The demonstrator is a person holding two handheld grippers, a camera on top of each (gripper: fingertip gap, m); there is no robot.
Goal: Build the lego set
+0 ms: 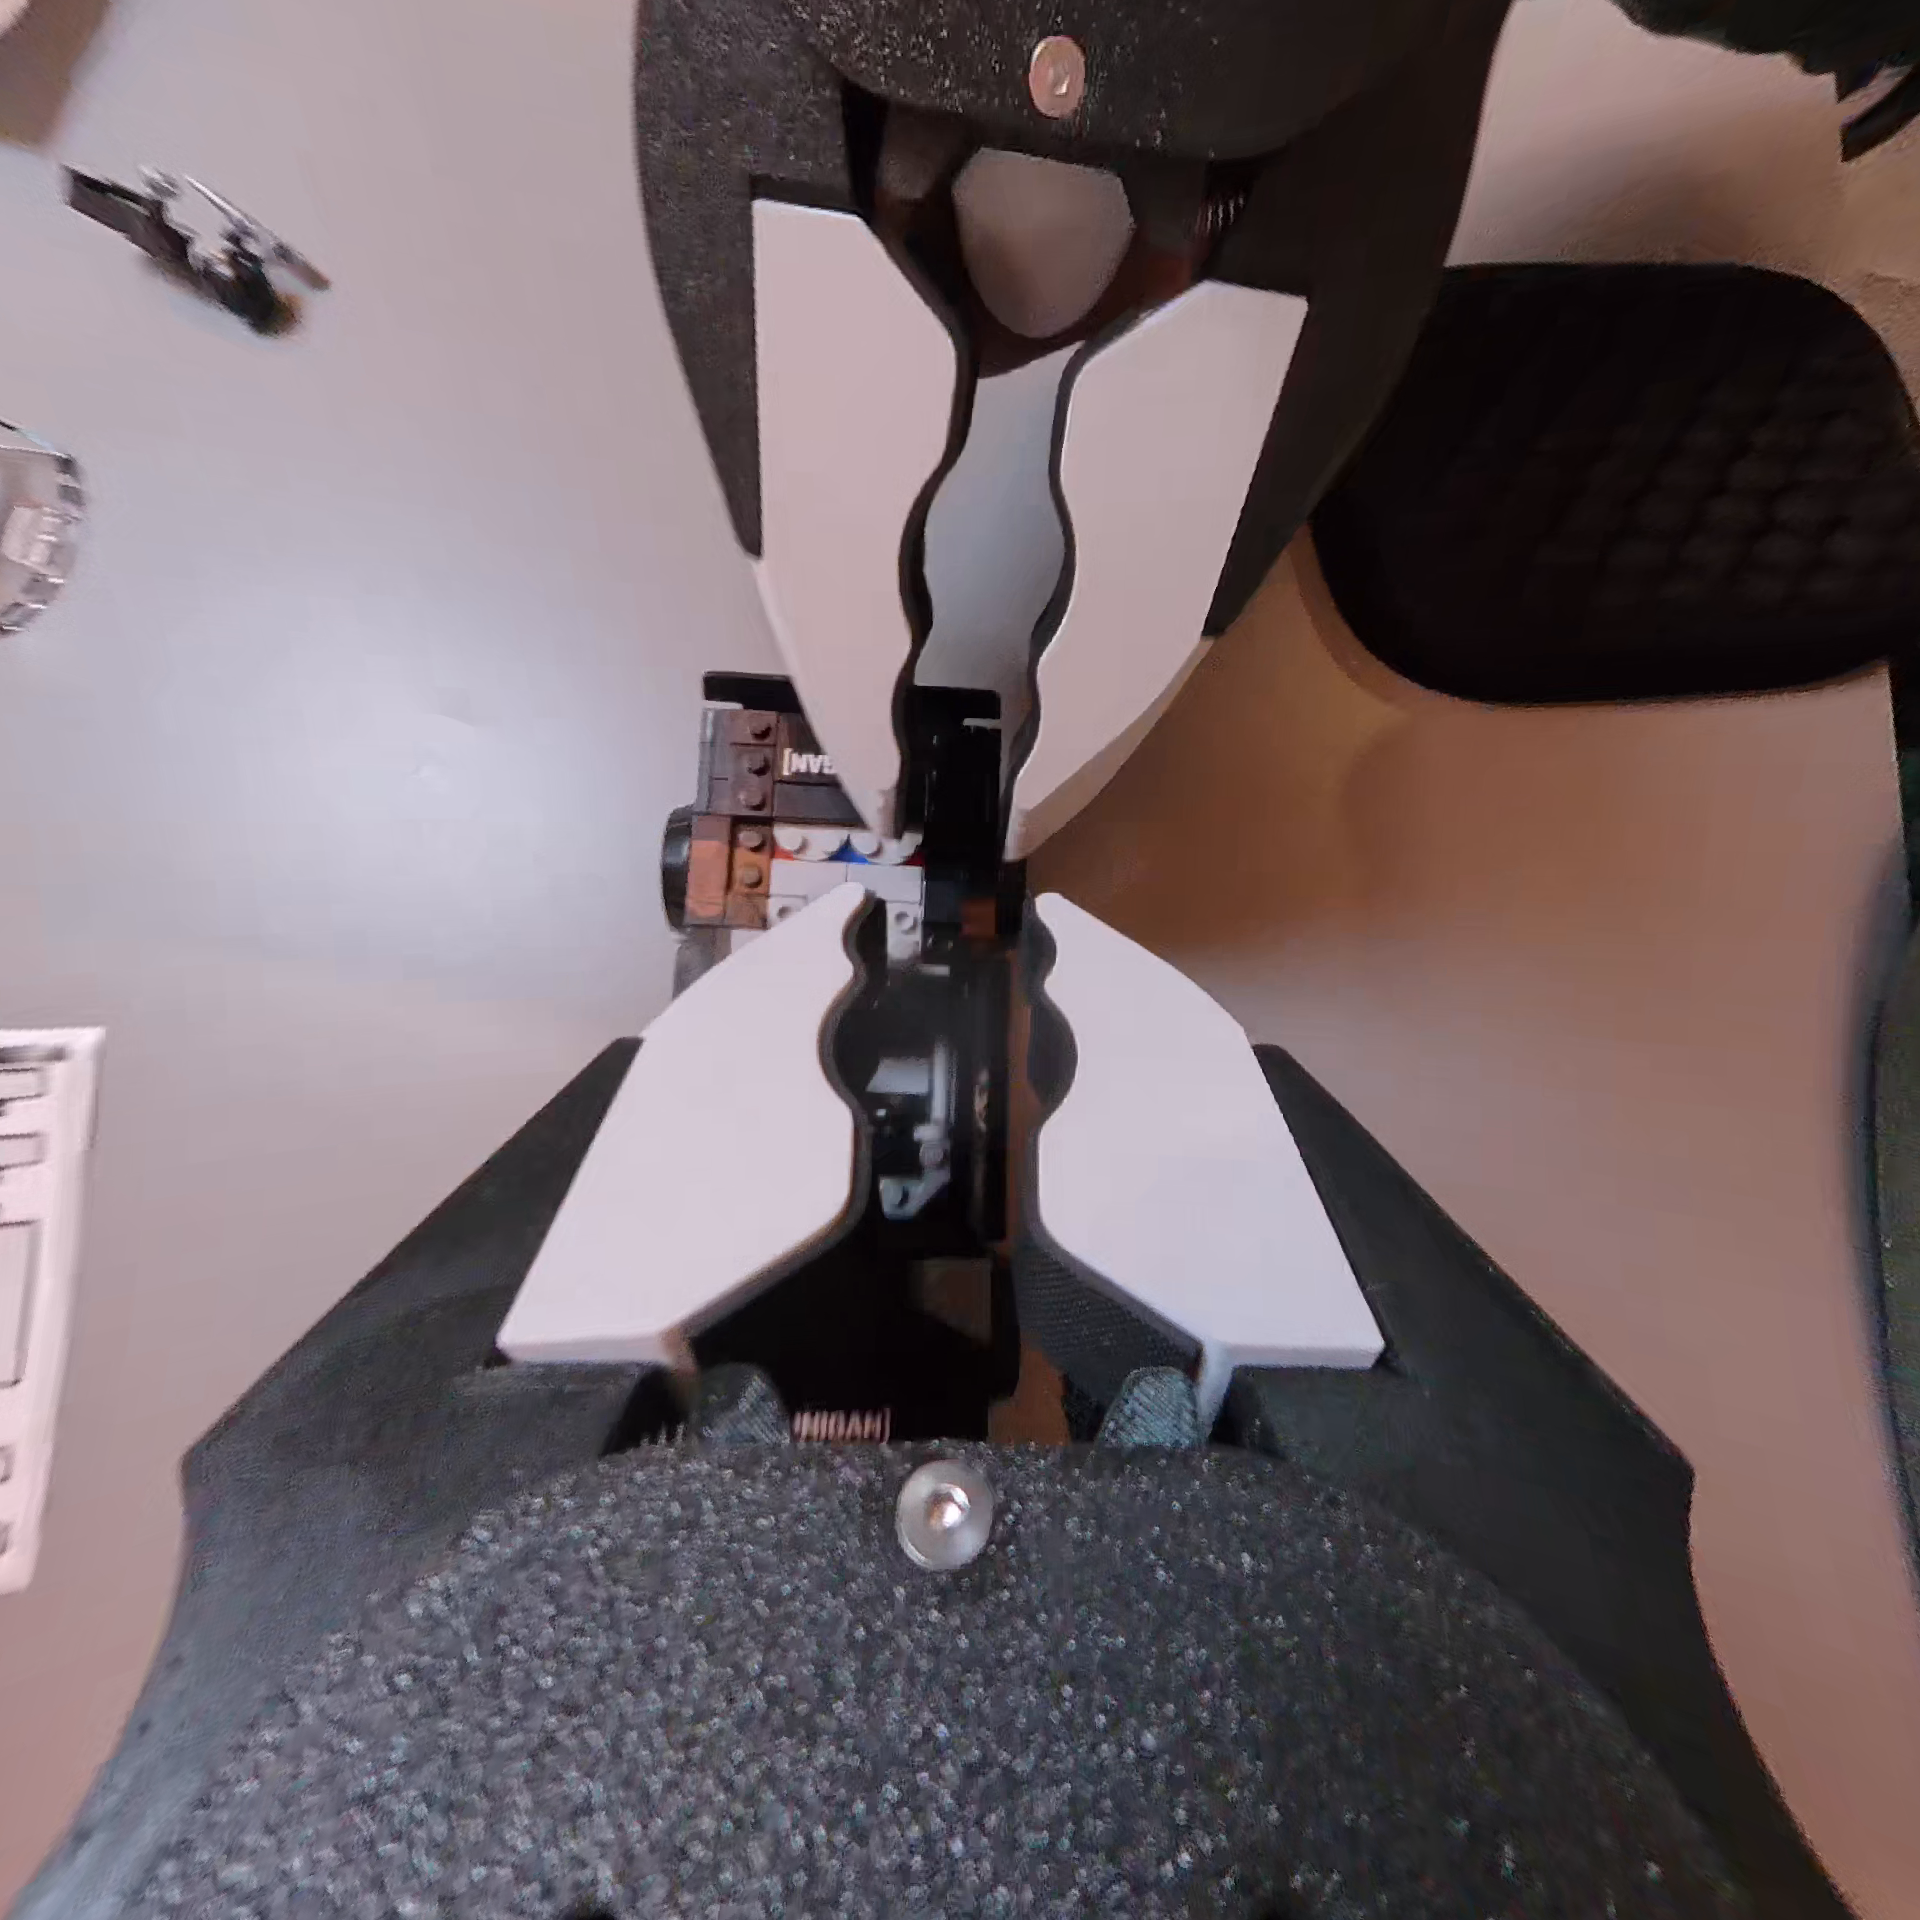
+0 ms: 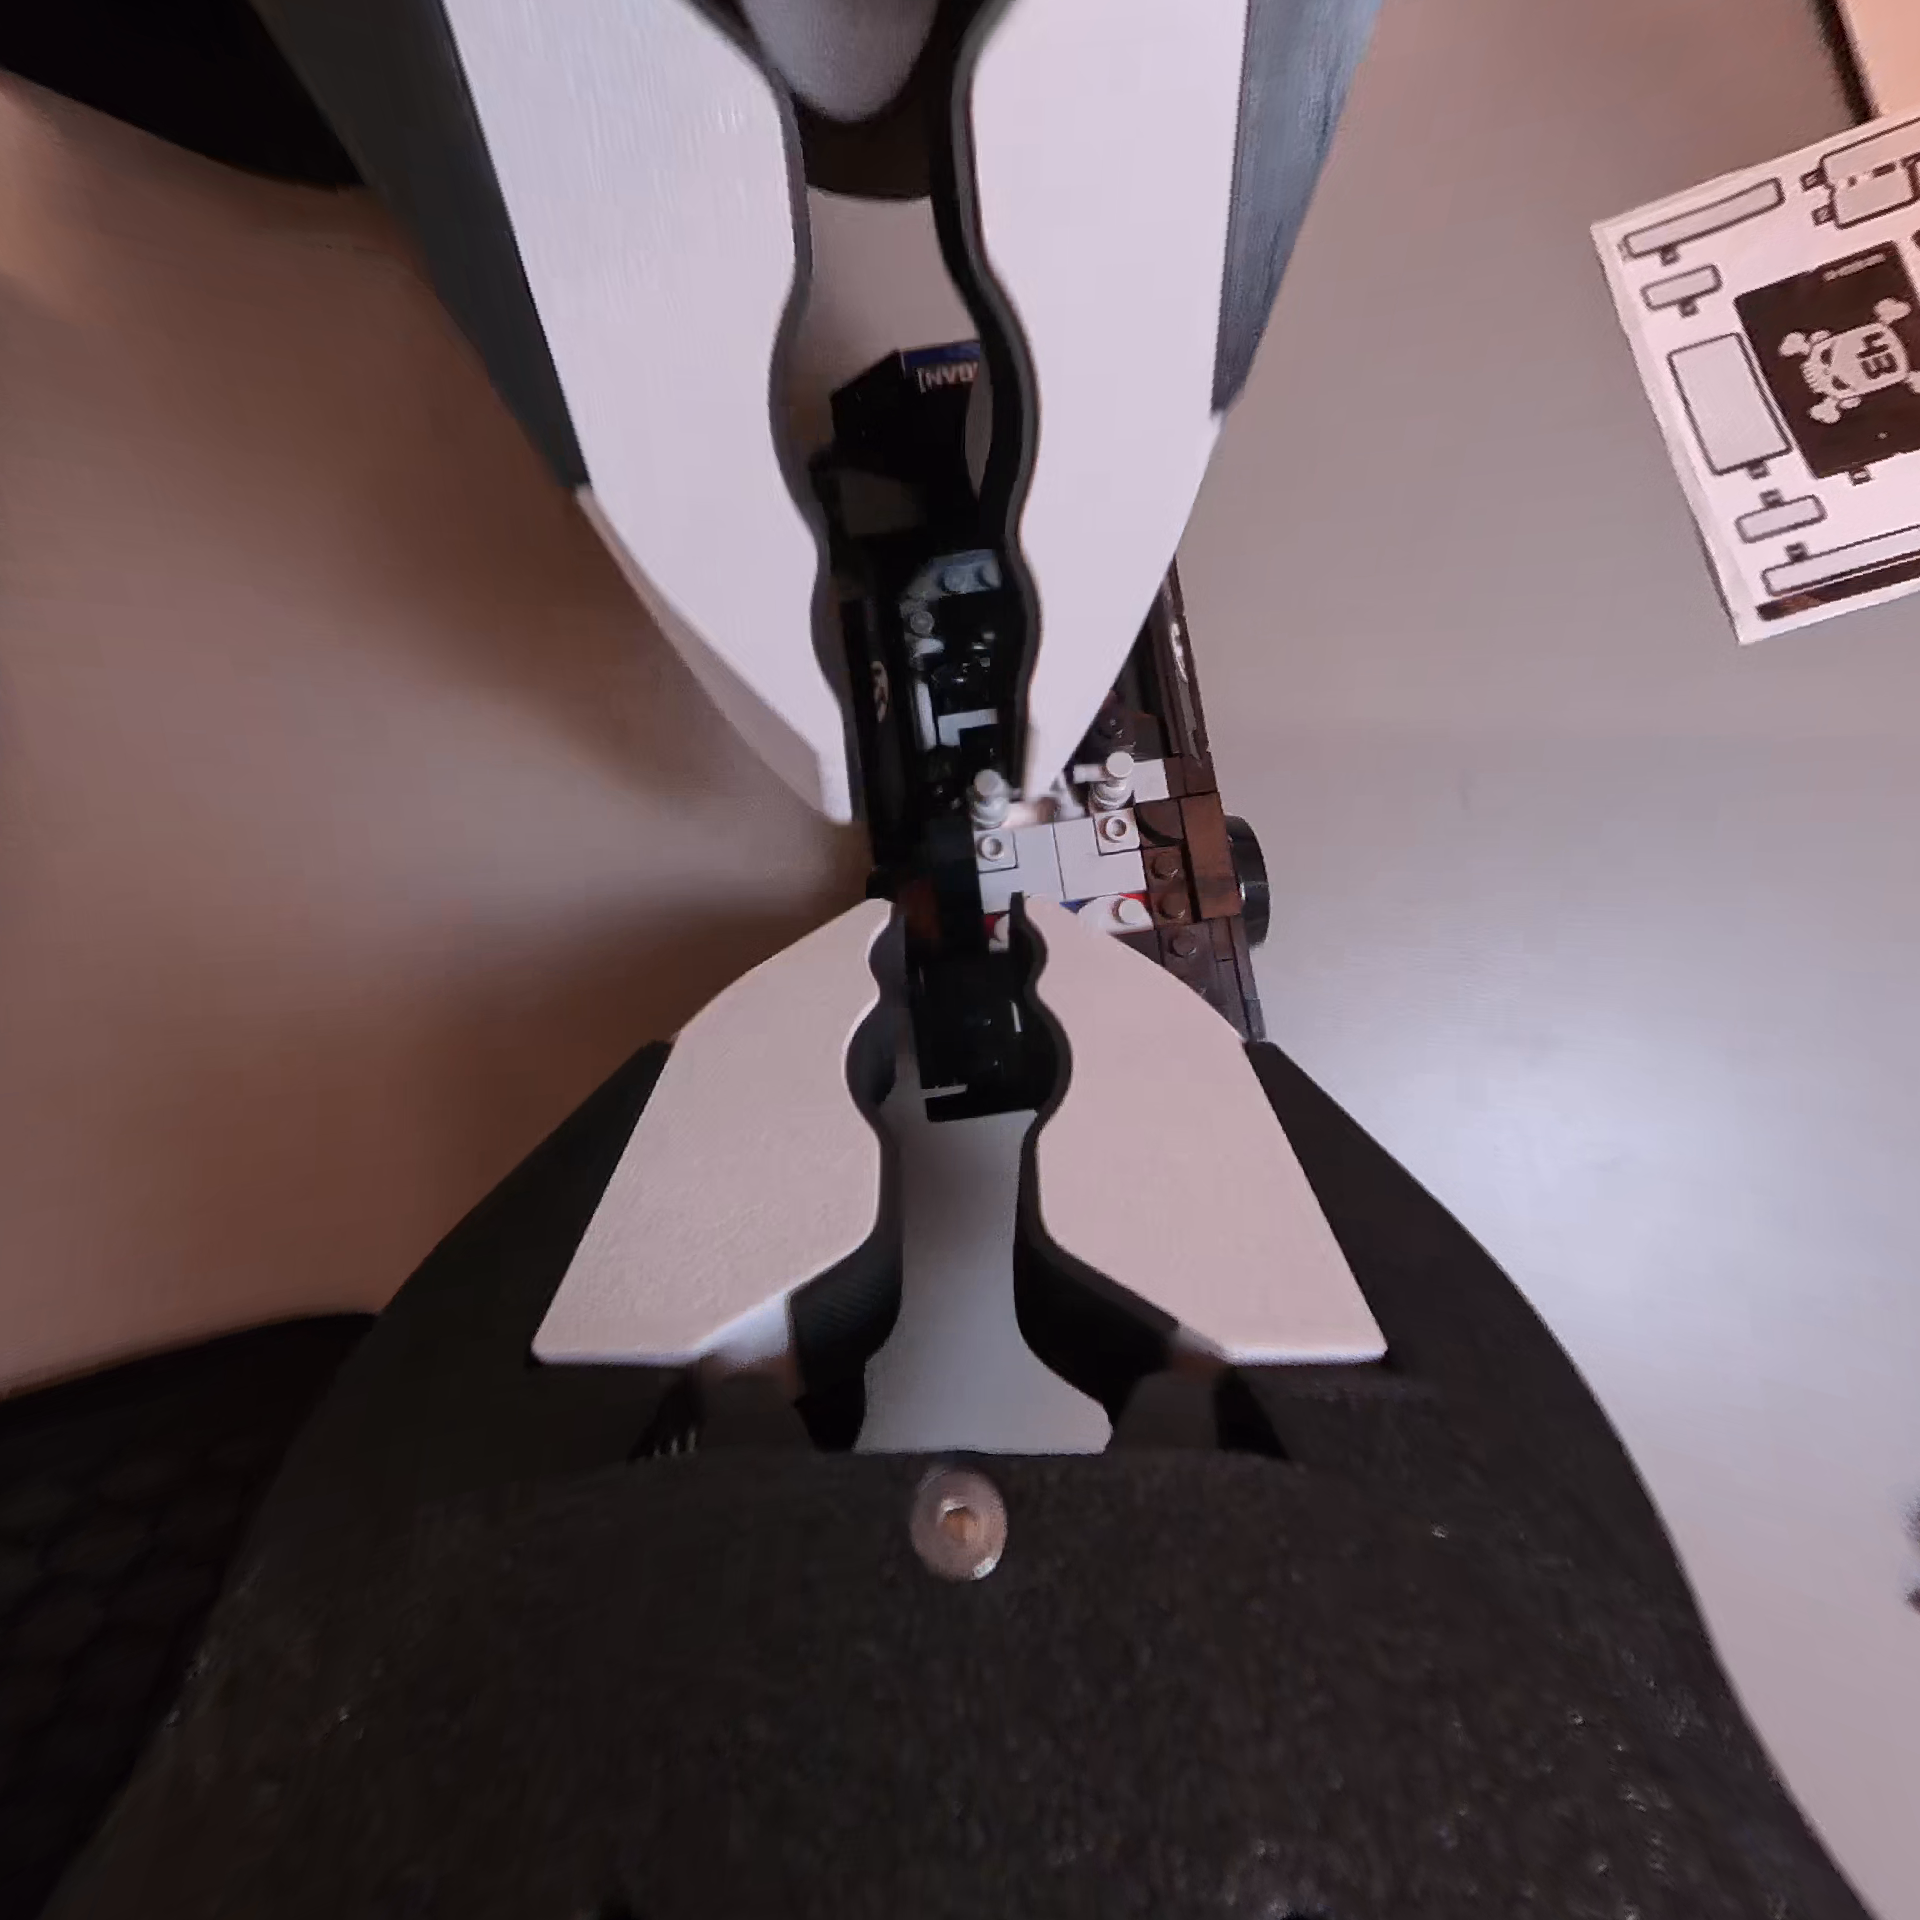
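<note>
gripping the black, grey and brown lego model [image 1: 831, 831], both grippers' fingers [image 1: 758, 1091] clamp it.

Lego model [image 1: 821, 831]: black, brown, grey, red-blue accents; gripper fingers [image 1: 727, 1143]: white on speckled black; sticker sheet [image 2: 1766, 374], upper right: white, black panel.

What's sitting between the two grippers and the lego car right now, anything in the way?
Nothing visible. The left gripper and the right gripper face each other, each with its fingers already around the black strip of the lego car. No loose piece lies between either and the model.
</note>
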